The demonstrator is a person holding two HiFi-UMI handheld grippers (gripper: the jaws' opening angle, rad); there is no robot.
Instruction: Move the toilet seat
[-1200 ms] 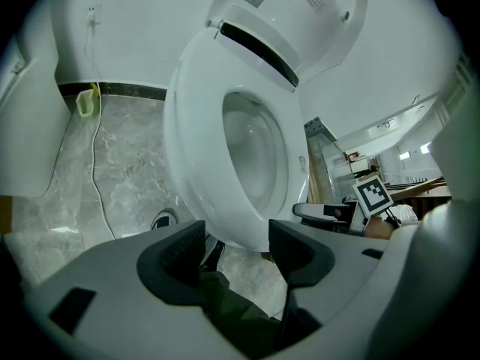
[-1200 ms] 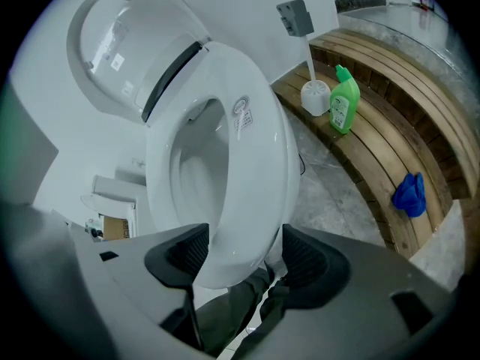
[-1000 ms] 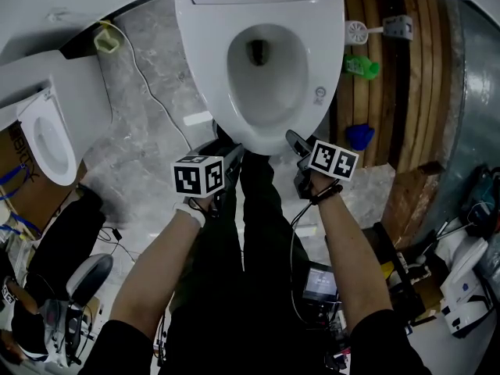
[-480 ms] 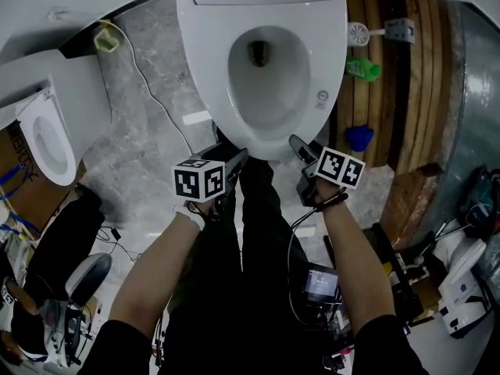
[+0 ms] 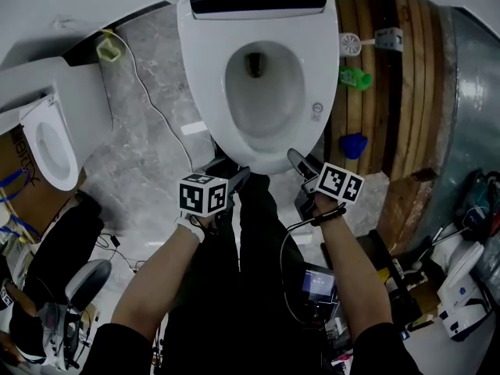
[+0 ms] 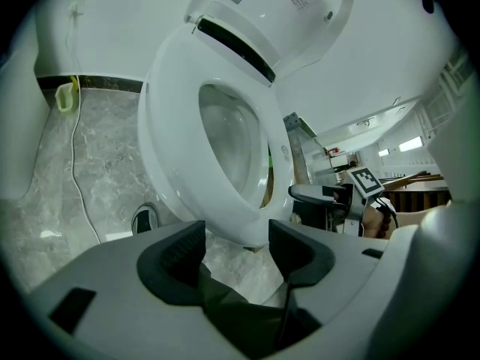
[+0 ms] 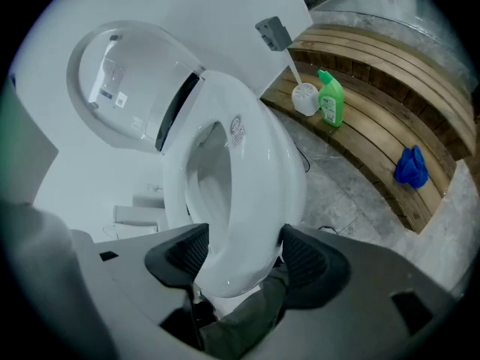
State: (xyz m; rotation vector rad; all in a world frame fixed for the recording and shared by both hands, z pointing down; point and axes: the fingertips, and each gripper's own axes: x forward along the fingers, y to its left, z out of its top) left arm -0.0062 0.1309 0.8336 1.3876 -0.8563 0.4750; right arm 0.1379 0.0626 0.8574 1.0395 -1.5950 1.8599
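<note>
Here, you stand on a grey marble floor (image 5: pixel 148 143), wooden slats (image 5: pixel 391 92) at your right. The left gripper (image 5: pixel 237 176) and right gripper (image 5: pixel 294 159) gape (nothing clamped) beside the front of the lowered toilet seat (image 5: pixel 205 76). Only the right gripper view shows that front between its jaws.

Bright, even overhead light; soft glare on the white toilet seat (image 5: pixel 205 76); fisheye edges curve, darken and blur.

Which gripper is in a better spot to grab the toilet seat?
Probably the right gripper: its open jaws sit either side of the front rim of the toilet seat. The left gripper is open too, but the rim looks just beyond its jaws.
</note>
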